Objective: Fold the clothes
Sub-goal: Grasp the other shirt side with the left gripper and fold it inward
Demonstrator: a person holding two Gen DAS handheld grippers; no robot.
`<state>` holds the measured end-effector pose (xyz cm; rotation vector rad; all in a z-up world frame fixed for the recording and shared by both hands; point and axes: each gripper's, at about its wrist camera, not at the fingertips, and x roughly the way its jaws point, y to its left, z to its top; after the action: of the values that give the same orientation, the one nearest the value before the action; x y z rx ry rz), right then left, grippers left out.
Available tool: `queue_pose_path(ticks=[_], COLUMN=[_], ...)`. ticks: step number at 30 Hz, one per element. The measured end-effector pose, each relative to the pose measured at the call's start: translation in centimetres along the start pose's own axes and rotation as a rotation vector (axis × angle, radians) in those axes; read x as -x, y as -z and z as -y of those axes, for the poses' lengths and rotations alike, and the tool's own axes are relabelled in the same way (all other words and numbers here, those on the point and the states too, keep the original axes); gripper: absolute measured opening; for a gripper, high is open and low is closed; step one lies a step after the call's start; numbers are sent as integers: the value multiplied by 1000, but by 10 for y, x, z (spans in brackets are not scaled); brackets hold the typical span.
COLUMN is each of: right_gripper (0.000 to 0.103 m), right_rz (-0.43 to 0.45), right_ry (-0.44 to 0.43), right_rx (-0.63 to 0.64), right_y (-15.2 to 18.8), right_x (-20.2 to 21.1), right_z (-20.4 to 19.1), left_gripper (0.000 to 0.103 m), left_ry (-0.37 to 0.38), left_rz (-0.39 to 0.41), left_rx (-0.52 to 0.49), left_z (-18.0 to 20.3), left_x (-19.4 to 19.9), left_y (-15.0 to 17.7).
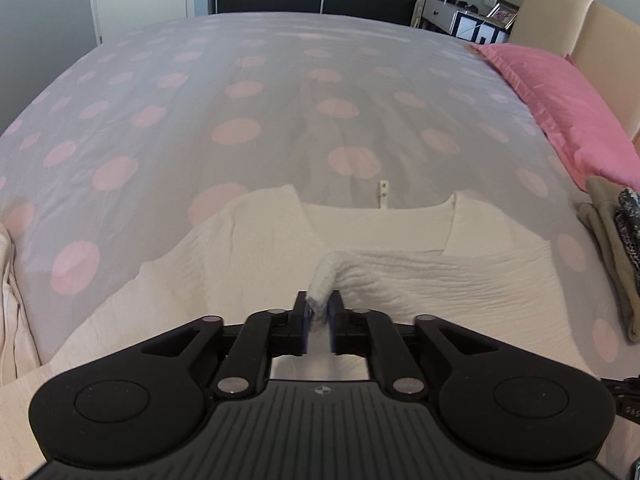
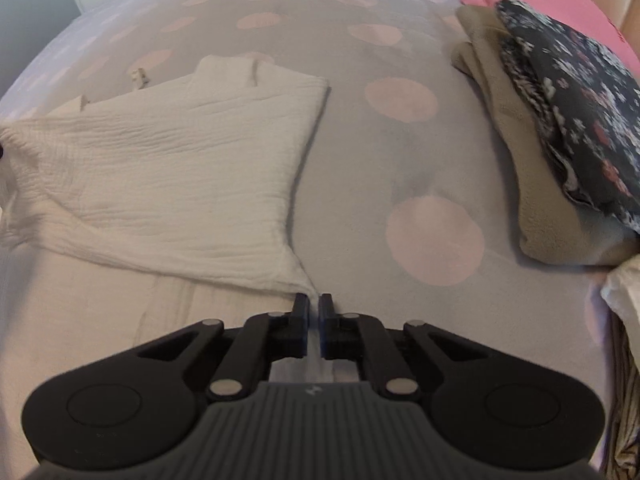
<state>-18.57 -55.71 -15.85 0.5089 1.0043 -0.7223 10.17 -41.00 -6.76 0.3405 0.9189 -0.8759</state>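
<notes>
- A cream crinkled top (image 1: 460,280) lies flat on the near part of a bed cover (image 1: 240,92) with pink dots, one side folded over its middle.
- The left gripper (image 1: 319,312) tilts steeply down over the top; its jaws stand slightly apart with a pinched-up ridge of the cloth between them.
- The right gripper (image 2: 314,307) also points steeply down, jaws nearly closed, at the folded flap's near corner; whether it grips the cloth cannot be told.
- To the right, well apart, sits a folded pile (image 2: 560,140): tan cloth under a dark flowered piece.
- A pink pillow (image 1: 568,96) lies beyond.
</notes>
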Motion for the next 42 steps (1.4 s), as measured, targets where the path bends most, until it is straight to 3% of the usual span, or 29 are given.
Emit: queue_pose_path(ticks=[3,7,11,14,16,17,18,20,21,25,29,32,36,42], right_gripper=[6,13,13,14,19,20,19,15,5,5,5,5,12,14], right_rz=[-10,-6,16,34,46,50,49,47,46,28,12,1,-1,37], right_ry=[0,1,7,4,3,4,4,3,2,6,31,41,37,13], right_rx=[-25,-11,10,18,24,32,29,24,21,-14,-6,18,4,-35], right_y=[0,-2,-2,-2,-2,-2,-2,-2,-3,-5,-3,0,-1,0], right_x=[-3,-1,2,3,3,3,3,3,3,2,-1,-5,1,24], right_z=[8,6,6,5,4,3,4,5,6,10,7,4,5,5], left_gripper=[42,43,42,42,34,18,8,1,1,0,0,0,0,0], left_ry=[6,38,79,57,37,30,24,26,32,52,-31,-47,-22,-95], left_rz=[-7,-22,-60,-79,-100,-108,-111,-95,-82,-106,-146,-184,-184,-135], left_rx=[29,33,7,-4,7,12,17,16,14,-2,-44,10,35,-1], left_z=[-8,-14,-8,0,1,1,0,-1,-1,-8,-13,-25,-34,-60], left_x=[-2,3,1,-12,-23,-26,-27,-21,-15,3,-2,-10,4,52], left_y=[9,25,41,49,54,56,57,58,58,58,72,79,81,77])
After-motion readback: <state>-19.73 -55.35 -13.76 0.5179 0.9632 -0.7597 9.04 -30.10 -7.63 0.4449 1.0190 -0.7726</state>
